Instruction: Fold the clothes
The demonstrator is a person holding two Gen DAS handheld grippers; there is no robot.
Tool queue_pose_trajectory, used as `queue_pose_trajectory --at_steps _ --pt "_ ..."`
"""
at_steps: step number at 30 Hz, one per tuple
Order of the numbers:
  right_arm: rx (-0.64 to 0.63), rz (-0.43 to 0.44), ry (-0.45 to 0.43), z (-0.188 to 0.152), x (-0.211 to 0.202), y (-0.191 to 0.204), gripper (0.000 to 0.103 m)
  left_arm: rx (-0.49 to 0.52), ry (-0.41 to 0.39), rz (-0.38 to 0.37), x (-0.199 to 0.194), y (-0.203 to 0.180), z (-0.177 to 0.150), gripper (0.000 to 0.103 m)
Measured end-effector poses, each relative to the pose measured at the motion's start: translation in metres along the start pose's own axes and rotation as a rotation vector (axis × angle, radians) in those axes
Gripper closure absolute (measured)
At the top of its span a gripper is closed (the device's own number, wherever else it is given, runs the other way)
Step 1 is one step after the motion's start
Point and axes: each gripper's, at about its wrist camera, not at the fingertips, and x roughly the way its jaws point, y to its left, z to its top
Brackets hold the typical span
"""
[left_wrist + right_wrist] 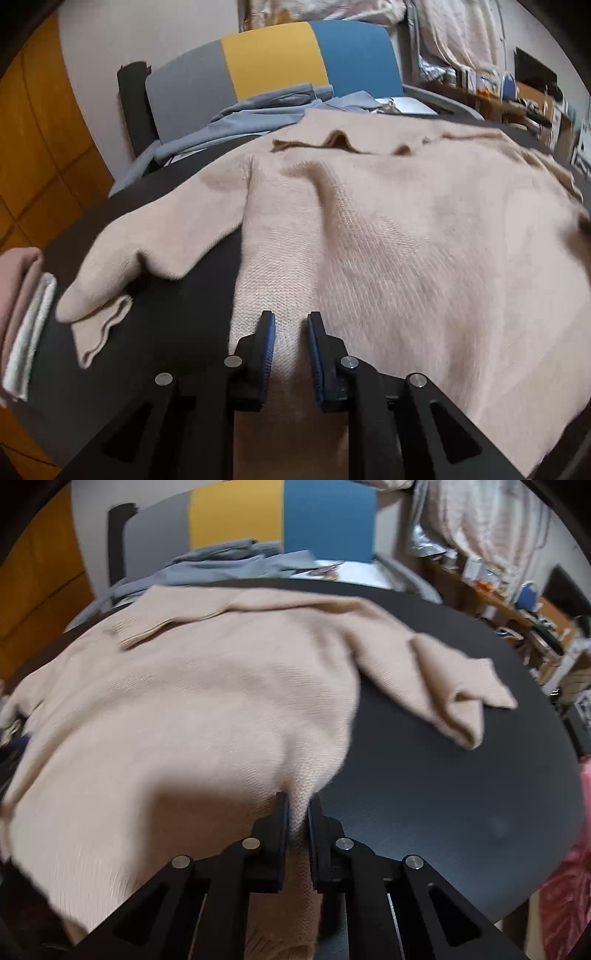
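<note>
A beige knit sweater [388,229] lies spread across a dark round table [177,325], its neckline toward the far edge and its hem hanging over the near edge. At the table's far edge a heap of grey-blue clothes [258,107] is bunched in front of a chair [273,59] whose back is panelled in grey, yellow and blue. At the left edge sits a small stack of folded pink and white cloth [26,314]. To the far right, cluttered shelves [517,602] run along the wall, and a pink patterned fabric [569,878] shows past the table's right edge. One sleeve [122,266] rests bent on the bare tabletop near the left edge, just beside the folded stack; the other sleeve [436,686] lies folded over itself toward the right edge, apart from the sweater's body. Nothing stands between the grippers and the hem. The left gripper [290,325] points forward over the near edge, its blue-padded fingers [269,332] a small gap apart with the hem's knit between them; whether they pinch it cannot be told. The right gripper [297,805] reaches in at the hem's right corner, its black fingers [282,812] nearly together and clamping a raised ridge of the knit.
</note>
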Motion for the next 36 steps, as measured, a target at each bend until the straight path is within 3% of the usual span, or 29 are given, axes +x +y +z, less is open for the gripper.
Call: queue_pose_trajectory --at_steps 3,6,10,13,15,18,20,25,28,31,36 --pt "0.051 -0.038 -0.003 0.008 0.006 -0.020 0.094 0.010 -0.024 0.021 -0.012 -0.004 -0.014 0.085" --pt "0.061 -0.016 0.011 0.006 0.016 -0.027 0.094 0.017 -0.040 0.037 -0.021 -0.007 -0.024 0.085" --pt "0.044 -0.012 -0.003 0.010 0.003 -0.026 0.085 -0.088 -0.005 -0.047 -0.026 0.011 -0.001 0.085" --pt "0.101 -0.001 -0.113 0.019 -0.026 -0.033 0.077 -0.200 -0.038 -0.057 -0.022 0.028 0.027 0.085" --pt "0.111 0.057 -0.161 0.030 -0.036 -0.030 0.076 -0.241 -0.041 -0.058 -0.010 0.031 0.046 0.085" --pt "0.020 0.143 -0.183 0.055 -0.034 0.000 0.076 -0.290 0.013 -0.040 0.027 0.031 0.067 0.085" --pt "-0.077 0.147 -0.195 0.070 -0.026 0.027 0.076 -0.321 0.054 -0.024 0.052 0.029 0.079 0.085" --pt "-0.392 0.152 -0.185 0.107 0.015 0.101 0.073 -0.293 0.002 -0.030 0.071 0.029 0.082 0.084" --pt "-0.531 0.136 -0.179 0.123 0.043 0.135 0.061 -0.335 -0.007 -0.099 0.076 0.041 0.081 0.084" --pt "-0.684 0.095 -0.197 0.129 0.064 0.165 0.060 -0.360 -0.012 -0.160 0.076 0.050 0.075 0.084" --pt "-0.923 0.001 -0.243 0.124 0.084 0.203 0.063 -0.343 -0.017 -0.155 0.074 0.047 0.072 0.084"
